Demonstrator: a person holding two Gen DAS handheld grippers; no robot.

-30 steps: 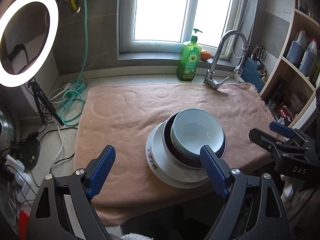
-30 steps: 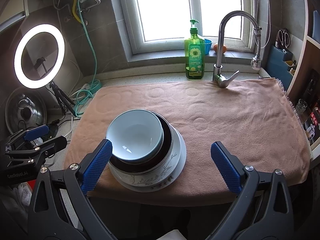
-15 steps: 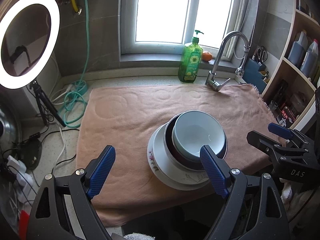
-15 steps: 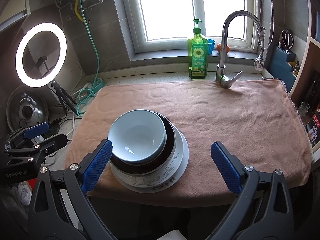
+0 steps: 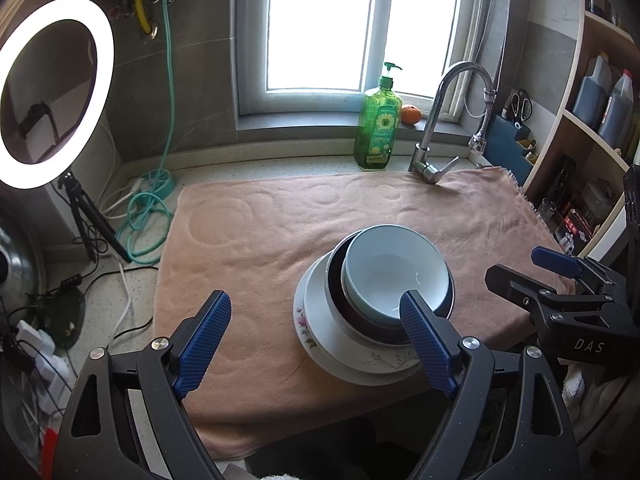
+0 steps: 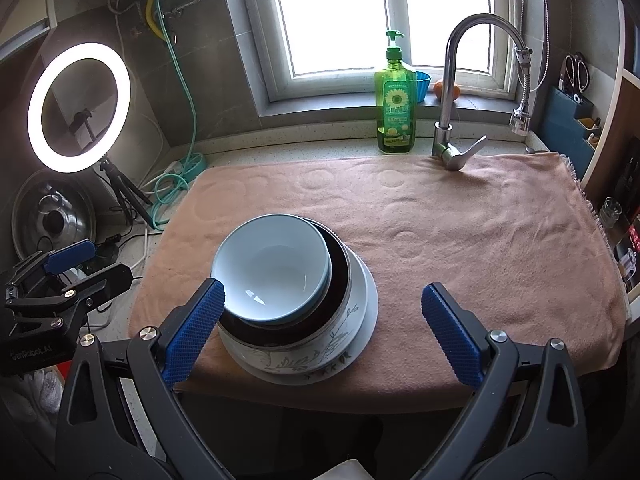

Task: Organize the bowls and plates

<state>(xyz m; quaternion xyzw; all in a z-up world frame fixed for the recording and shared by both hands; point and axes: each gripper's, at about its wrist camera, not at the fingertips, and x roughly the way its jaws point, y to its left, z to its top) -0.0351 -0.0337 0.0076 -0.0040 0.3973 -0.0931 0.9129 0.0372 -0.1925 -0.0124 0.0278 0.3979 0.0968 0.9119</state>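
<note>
A stack of dishes stands near the front edge of a pink towel (image 5: 280, 232) (image 6: 460, 240). A pale blue bowl (image 5: 394, 270) (image 6: 272, 266) sits on top, inside a dark-lined bowl (image 5: 336, 288) (image 6: 340, 280), on a white flowered plate (image 5: 316, 336) (image 6: 366, 300). My left gripper (image 5: 316, 336) is open and empty, in front and to the left of the stack. My right gripper (image 6: 324, 328) is open and empty, just in front of the stack. Each gripper shows in the other's view, the right one (image 5: 560, 280) and the left one (image 6: 68, 268).
A green soap bottle (image 5: 378, 124) (image 6: 396, 100) and a faucet (image 5: 436, 120) (image 6: 456, 92) stand behind the towel. A ring light (image 5: 52, 88) (image 6: 80, 104) on a tripod, cables and a pot lid (image 6: 52, 216) are at left. Shelves (image 5: 588, 128) stand at right.
Both grippers have drawn back and up slightly from the stack, which looks a little farther away. The dishes have not moved and both grippers stay open.
</note>
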